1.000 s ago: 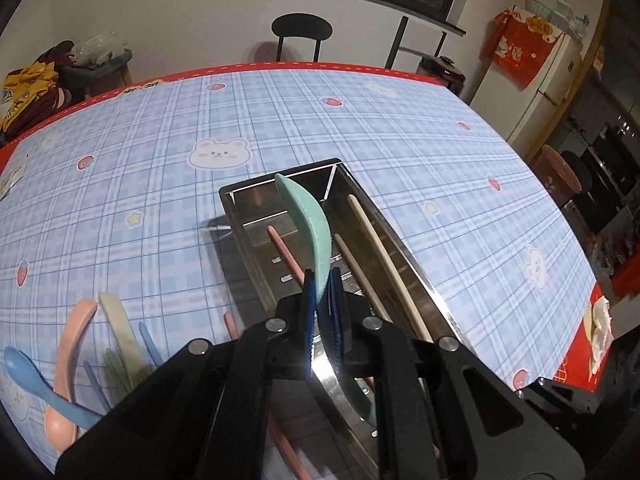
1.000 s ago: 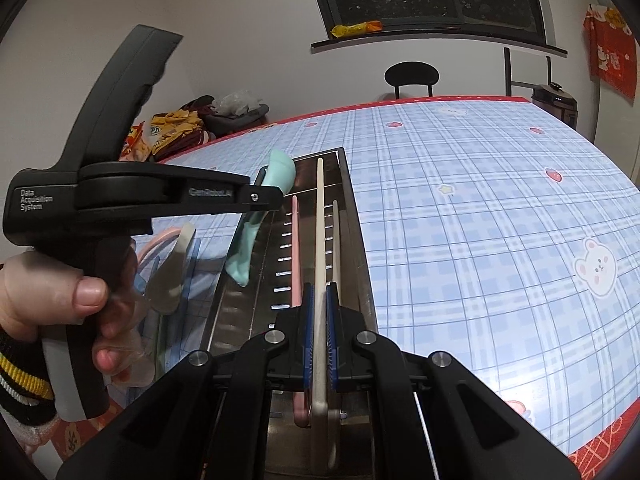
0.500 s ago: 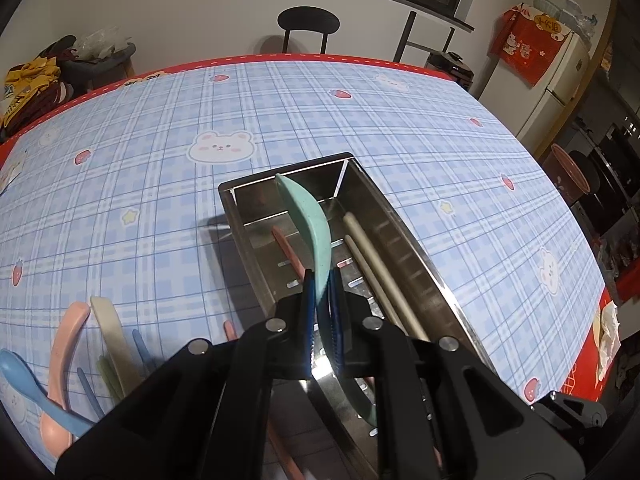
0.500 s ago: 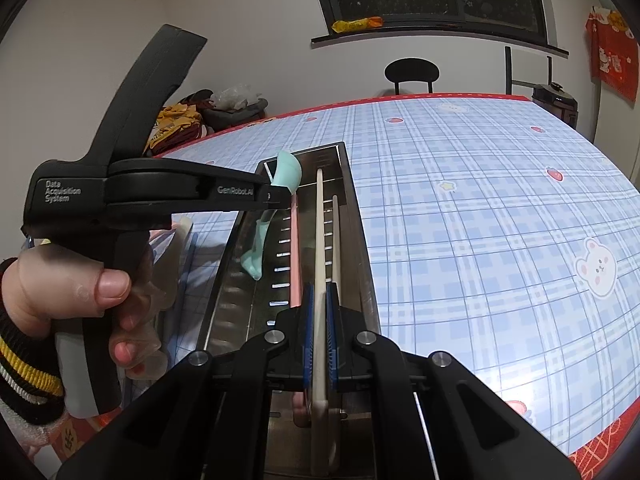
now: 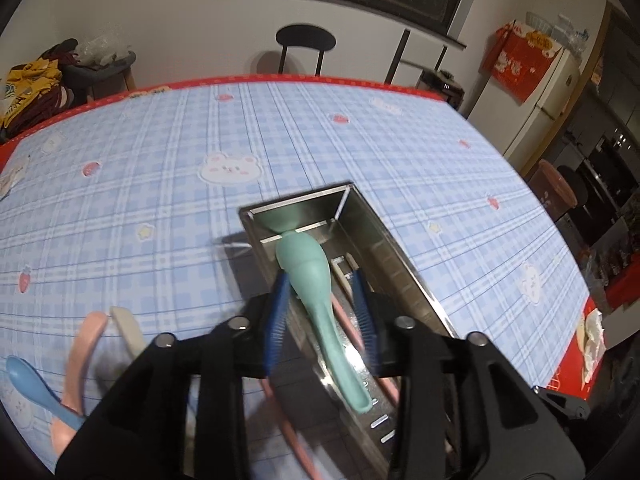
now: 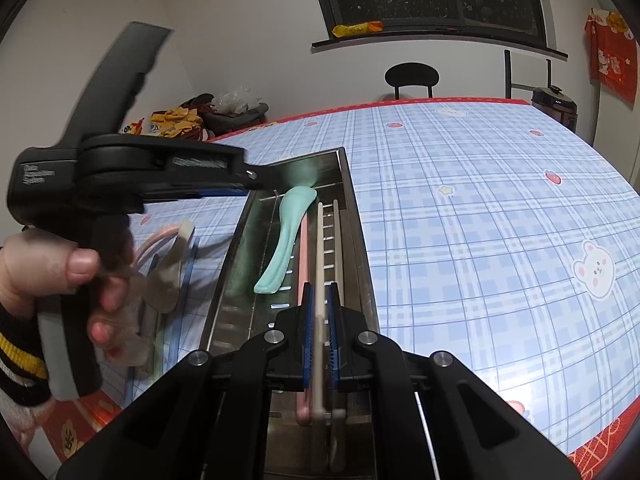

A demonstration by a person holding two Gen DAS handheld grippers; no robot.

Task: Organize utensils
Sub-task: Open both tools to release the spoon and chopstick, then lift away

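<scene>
A teal spoon (image 5: 308,268) lies in the steel tray (image 5: 400,248), bowl toward the far end. My left gripper (image 5: 320,284) hovers just above it, its jaws opening; the spoon sits between the blue pads, which do not press on it. From the right wrist view the teal spoon (image 6: 288,232) rests along the left side of the tray (image 6: 240,248), under my left gripper (image 6: 256,178). My right gripper (image 6: 320,300) is shut on a cream chopstick (image 6: 319,240) that runs lengthwise over the tray; its jaws are just starting to open.
A pink utensil (image 6: 303,248) and a second cream chopstick (image 6: 337,232) lie in the tray. Loose blue (image 5: 28,384), pink (image 5: 84,340) and cream (image 5: 128,328) utensils lie left of it. A hand (image 6: 80,264) holds the left gripper. A chair (image 5: 306,38) stands behind the table.
The left jaws have parted and the teal spoon has dropped from their grip to lie flat in the tray. The left gripper has lifted slightly. The right gripper has stayed put with its chopstick.
</scene>
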